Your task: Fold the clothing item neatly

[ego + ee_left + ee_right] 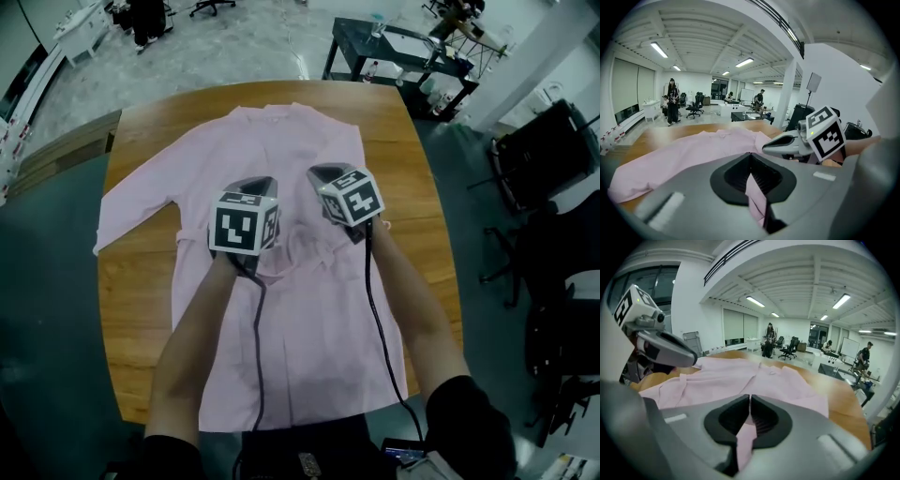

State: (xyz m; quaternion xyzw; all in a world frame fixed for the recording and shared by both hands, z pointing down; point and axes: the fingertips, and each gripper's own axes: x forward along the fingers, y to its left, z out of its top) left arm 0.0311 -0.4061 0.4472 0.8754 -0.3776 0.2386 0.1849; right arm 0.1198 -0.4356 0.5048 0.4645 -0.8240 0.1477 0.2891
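A pink shirt [309, 319] lies spread front-up on the round wooden table [422, 234], collar at the far side. One sleeve [127, 216] stretches out to the left. My left gripper [255, 185] hovers over the shirt's middle, shut on a strip of pink fabric [757, 199] that runs between its jaws. Just to its right, my right gripper [321, 175] is likewise shut on a pink strip [745, 439]. In the left gripper view the right gripper [787, 143] shows close by over the shirt [693, 150]. The left gripper [665, 350] appears at the left of the right gripper view, above the shirt [740, 376].
Bare wood shows around the shirt, widest at the right and at the front left [131, 309]. A black table [394, 47] with bottles stands beyond the far edge. Dark office chairs [544, 150] stand on the floor to the right. People stand far off [672, 101].
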